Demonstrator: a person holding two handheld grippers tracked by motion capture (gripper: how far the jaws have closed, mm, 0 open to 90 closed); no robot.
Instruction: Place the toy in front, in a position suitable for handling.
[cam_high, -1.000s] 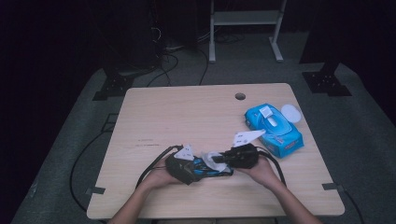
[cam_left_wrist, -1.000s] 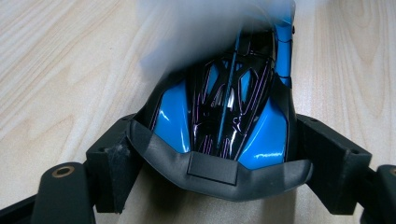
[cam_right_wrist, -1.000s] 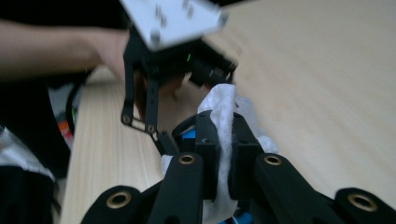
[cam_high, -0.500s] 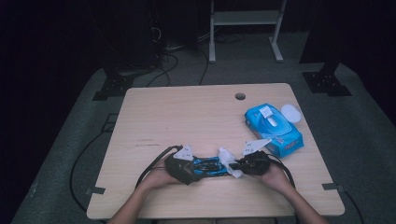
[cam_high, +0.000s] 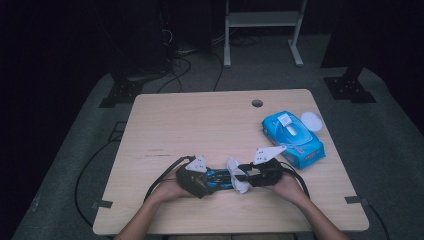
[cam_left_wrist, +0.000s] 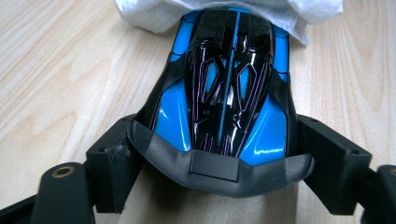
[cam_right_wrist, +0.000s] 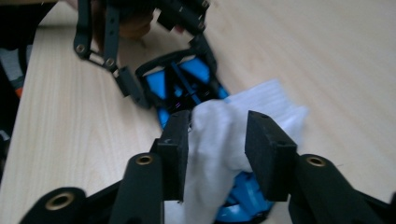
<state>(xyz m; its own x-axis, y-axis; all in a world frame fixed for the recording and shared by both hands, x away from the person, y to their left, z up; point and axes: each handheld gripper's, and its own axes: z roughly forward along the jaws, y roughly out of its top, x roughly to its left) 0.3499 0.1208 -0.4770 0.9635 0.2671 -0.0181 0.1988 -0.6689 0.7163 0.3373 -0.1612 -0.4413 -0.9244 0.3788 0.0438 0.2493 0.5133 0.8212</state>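
A blue wipes pack (cam_high: 293, 139) lies on the table (cam_high: 200, 125) — beyond the right gripper (cam_high: 243, 176), its white lid (cam_high: 312, 120) just beside.

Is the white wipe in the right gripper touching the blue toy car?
Touching. In the left gripper view the white wipe drapes over the far end of the blue toy car; the right gripper view shows the right gripper pressing it there.

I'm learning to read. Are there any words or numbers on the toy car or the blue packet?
Toy car: no words or numbers, just purple line patterns.
Blue wipes packet: its print is too small and blurred to read.
White wipe: blank.
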